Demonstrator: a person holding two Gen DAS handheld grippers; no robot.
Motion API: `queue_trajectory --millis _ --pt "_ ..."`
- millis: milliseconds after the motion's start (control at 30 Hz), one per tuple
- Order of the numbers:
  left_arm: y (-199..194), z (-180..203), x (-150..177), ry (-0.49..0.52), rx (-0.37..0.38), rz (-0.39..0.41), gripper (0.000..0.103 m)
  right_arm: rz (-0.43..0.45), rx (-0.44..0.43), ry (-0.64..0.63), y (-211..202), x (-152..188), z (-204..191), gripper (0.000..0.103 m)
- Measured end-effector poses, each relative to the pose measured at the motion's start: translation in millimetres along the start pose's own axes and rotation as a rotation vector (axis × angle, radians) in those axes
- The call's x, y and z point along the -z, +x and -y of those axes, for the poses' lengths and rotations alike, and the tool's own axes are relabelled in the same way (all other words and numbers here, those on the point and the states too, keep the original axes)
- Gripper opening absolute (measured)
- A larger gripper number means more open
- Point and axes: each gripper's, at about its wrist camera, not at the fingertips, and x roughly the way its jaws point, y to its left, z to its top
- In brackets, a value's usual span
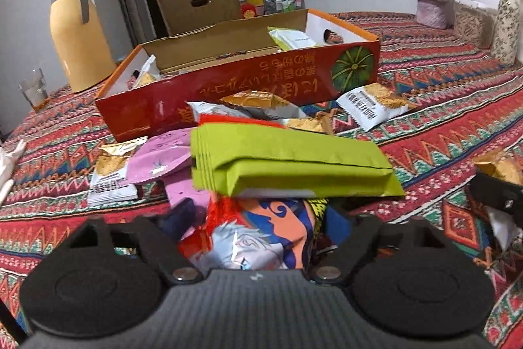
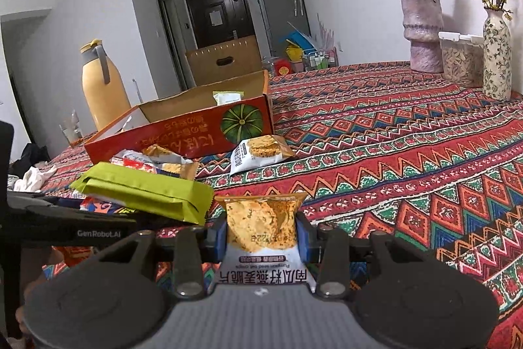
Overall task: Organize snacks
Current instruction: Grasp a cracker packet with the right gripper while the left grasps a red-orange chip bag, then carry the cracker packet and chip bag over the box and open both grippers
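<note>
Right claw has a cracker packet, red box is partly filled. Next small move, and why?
Probably carry the cracker packet forward-left over the red box and release. The right claw already pinches it, the box is open with room inside, and the green packet lies low in the path.

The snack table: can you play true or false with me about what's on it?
1. The right gripper is holding a cracker packet. True.
2. The red box is closed with a lid. False: it is open on top, with a pale green packet inside.
3. The big green packet is inside the red box. False: it lies on the snack pile in front of the box.
4. A yellow jug stands behind the box's left end. True.
5. The vases hold no flowers. False: the pink vase and the flowery vase both hold stems with blooms.
</note>
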Motion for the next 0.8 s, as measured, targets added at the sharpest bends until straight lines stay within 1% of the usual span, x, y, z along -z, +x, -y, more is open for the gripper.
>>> queue_trajectory --millis 100,167,367,467,800 --pt "-2 2 1 0.012 0.005 0.008 0.062 -0.002 -0.003 0.000 0 1 -1 0.040" --pt "-4 2 1 0.010 0.008 0.013 0.060 -0.001 -0.006 -0.002 -1 1 -2 0.040" --pt "-17 -5 0 0.007 -0.007 0.057 0.059 0.007 -0.005 -0.011 -3 -1 -6 0.040" --pt "-29 -11 -2 -0.005 -0.013 0.094 0.059 0.014 -0.006 -0.020 -5 -3 -10 0.040" --pt "-61 -36 -19 -0.053 -0.025 0.198 0.059 0.062 -0.013 -0.063 -10 -19 -26 0.040"
